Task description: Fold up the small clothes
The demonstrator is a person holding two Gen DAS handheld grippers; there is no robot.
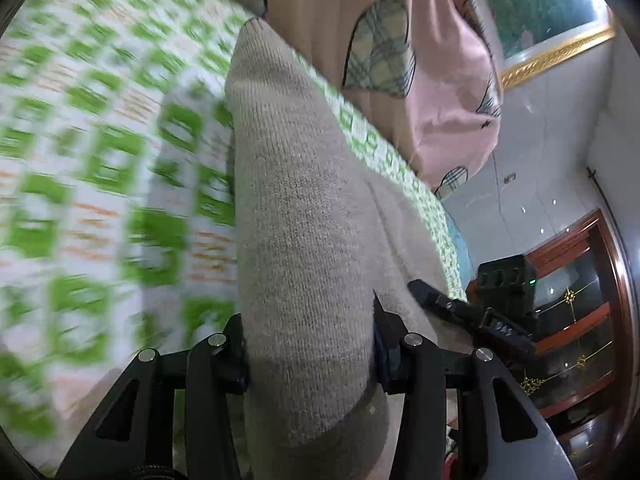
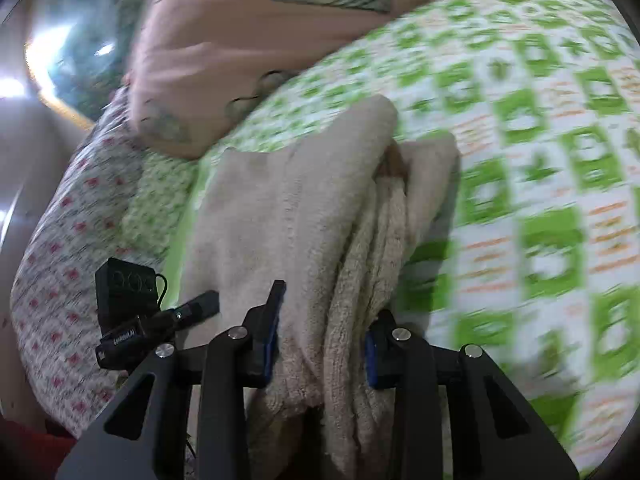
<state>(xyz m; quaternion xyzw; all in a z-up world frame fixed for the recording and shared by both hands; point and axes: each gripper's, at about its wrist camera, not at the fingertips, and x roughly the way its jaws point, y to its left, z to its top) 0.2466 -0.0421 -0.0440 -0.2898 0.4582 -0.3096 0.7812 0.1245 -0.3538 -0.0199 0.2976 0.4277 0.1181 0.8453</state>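
A beige knitted garment [image 1: 296, 208] is held up over a bed with a green-and-white checked cover [image 1: 92, 152]. My left gripper [image 1: 310, 344] is shut on one end of it; the cloth fills the gap between the jaws and stretches away forward. My right gripper [image 2: 320, 336] is shut on a bunched, folded part of the same beige garment [image 2: 320, 208], which hangs in layers between the jaws. The right gripper also shows in the left wrist view [image 1: 472, 312], beside the cloth. The left gripper shows in the right wrist view [image 2: 160, 312], to the left of the cloth.
A pink quilt with plaid patches [image 1: 400, 52] lies on the far side of the bed, also seen in the right wrist view [image 2: 240, 40]. A red-dotted pillow or sheet [image 2: 60, 248] lies at the bed edge. A dark wood glass-door cabinet [image 1: 576, 320] and a gold-framed picture [image 1: 552, 12] stand beyond.
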